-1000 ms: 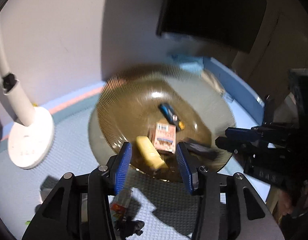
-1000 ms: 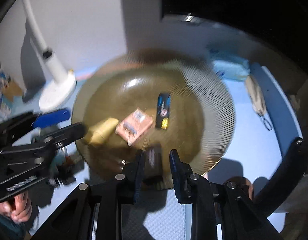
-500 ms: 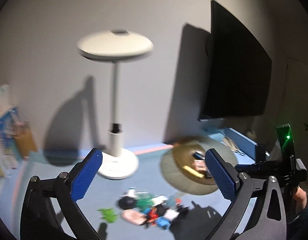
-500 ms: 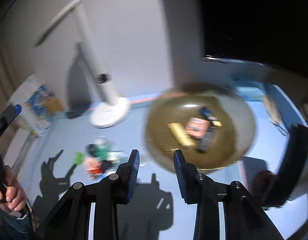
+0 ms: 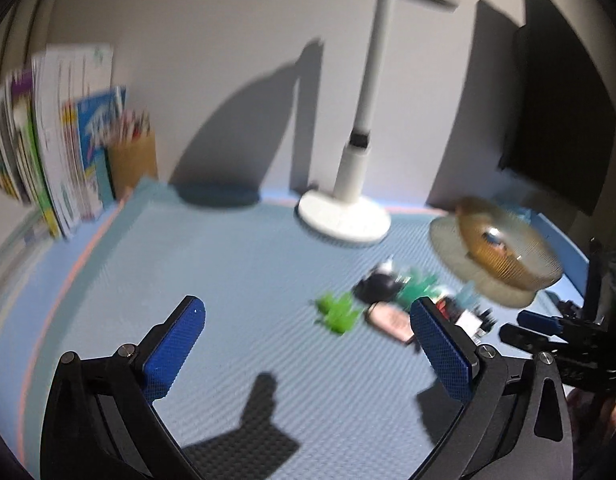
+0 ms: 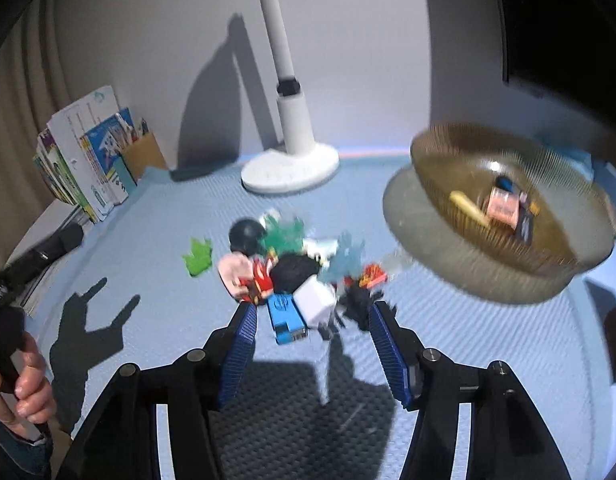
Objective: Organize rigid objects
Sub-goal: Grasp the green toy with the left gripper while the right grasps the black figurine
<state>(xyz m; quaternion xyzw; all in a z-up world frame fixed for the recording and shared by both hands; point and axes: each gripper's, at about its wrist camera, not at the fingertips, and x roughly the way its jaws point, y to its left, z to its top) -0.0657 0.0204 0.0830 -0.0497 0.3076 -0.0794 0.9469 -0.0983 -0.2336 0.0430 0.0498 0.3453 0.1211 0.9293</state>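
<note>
A pile of small rigid items (image 6: 296,264) lies on the blue mat: a green piece (image 6: 197,257), a pink piece (image 6: 236,272), a white cube (image 6: 314,300), a blue block (image 6: 286,316) and several others. An amber ribbed bowl (image 6: 504,216) at the right holds a yellow bar, an orange box and dark items. My right gripper (image 6: 312,320) is open and empty just in front of the pile. My left gripper (image 5: 304,332) is wide open and empty over bare mat, left of the pile (image 5: 392,300). The bowl also shows in the left wrist view (image 5: 504,240).
A white desk lamp (image 6: 292,160) stands at the back middle. Books (image 6: 88,152) and a pencil holder (image 6: 142,156) stand at the back left. A dark monitor (image 5: 564,120) hangs at the right. The mat edge (image 5: 52,308) runs along the left.
Both grippers pulled back from the bowl and swung left toward the pile. The right gripper has opened wider and left a dark item in the bowl. The left gripper is opened wide.
</note>
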